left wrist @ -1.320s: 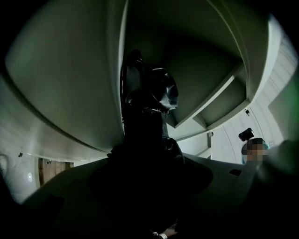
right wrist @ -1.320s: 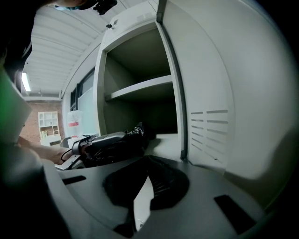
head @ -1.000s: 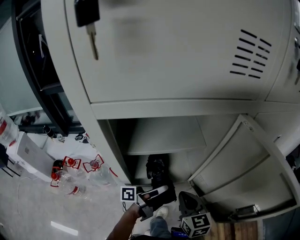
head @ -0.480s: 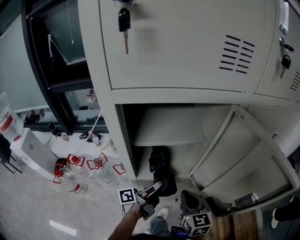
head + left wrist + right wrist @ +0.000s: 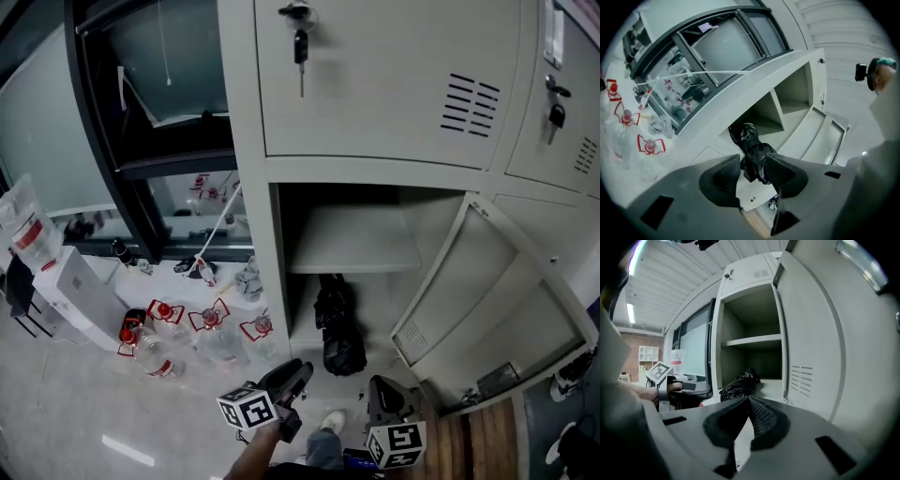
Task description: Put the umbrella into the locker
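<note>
A black folded umbrella (image 5: 339, 323) lies on the floor of the open locker (image 5: 278, 272), under its shelf (image 5: 352, 239). My left gripper (image 5: 293, 373) hangs in front of the locker, well short of the umbrella. In the left gripper view its jaws (image 5: 753, 163) stand open, with the umbrella (image 5: 751, 145) showing beyond the gap and nothing between them. My right gripper (image 5: 380, 392) is low, beside the open door (image 5: 487, 309). Its jaws (image 5: 747, 401) are shut and empty, and they point at the umbrella (image 5: 738, 383) and the locker opening.
Several water bottles with red labels (image 5: 187, 328) lie on the floor left of the locker, near a white box (image 5: 70, 300). A key hangs in the shut upper locker door (image 5: 300, 47). A shoe (image 5: 328, 422) and a strip of wooden floor (image 5: 487, 450) lie below.
My left gripper has drawn back from the umbrella's near end and now stands clear of it. The umbrella stays in the locker. The head view has swung to show more of the floor.
</note>
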A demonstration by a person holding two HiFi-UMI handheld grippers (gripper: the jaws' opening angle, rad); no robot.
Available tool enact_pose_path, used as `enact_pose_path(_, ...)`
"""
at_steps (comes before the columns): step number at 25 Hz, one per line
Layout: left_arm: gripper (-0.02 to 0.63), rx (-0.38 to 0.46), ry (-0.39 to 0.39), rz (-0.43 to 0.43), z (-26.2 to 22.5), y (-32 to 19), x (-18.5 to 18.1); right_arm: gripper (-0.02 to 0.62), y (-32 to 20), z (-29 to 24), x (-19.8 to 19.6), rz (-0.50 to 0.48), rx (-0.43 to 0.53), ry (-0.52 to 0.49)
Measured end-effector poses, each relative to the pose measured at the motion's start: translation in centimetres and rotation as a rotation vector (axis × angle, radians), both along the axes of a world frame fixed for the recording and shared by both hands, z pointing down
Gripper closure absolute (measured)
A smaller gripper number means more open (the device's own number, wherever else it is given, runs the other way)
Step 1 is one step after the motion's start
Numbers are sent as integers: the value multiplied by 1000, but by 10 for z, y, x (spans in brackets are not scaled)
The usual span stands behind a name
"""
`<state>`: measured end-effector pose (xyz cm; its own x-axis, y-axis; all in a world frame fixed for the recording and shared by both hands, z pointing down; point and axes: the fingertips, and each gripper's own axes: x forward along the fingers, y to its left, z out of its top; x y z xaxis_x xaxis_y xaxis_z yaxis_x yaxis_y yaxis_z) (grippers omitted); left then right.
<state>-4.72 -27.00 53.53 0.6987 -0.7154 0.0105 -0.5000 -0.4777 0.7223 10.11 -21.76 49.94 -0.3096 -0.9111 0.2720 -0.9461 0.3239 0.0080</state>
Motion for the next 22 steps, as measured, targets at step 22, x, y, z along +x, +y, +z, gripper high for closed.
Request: enact_pose_path(22,578,153,-140,-61,-28,12,-16,595,8,-17,-2,43,58,6)
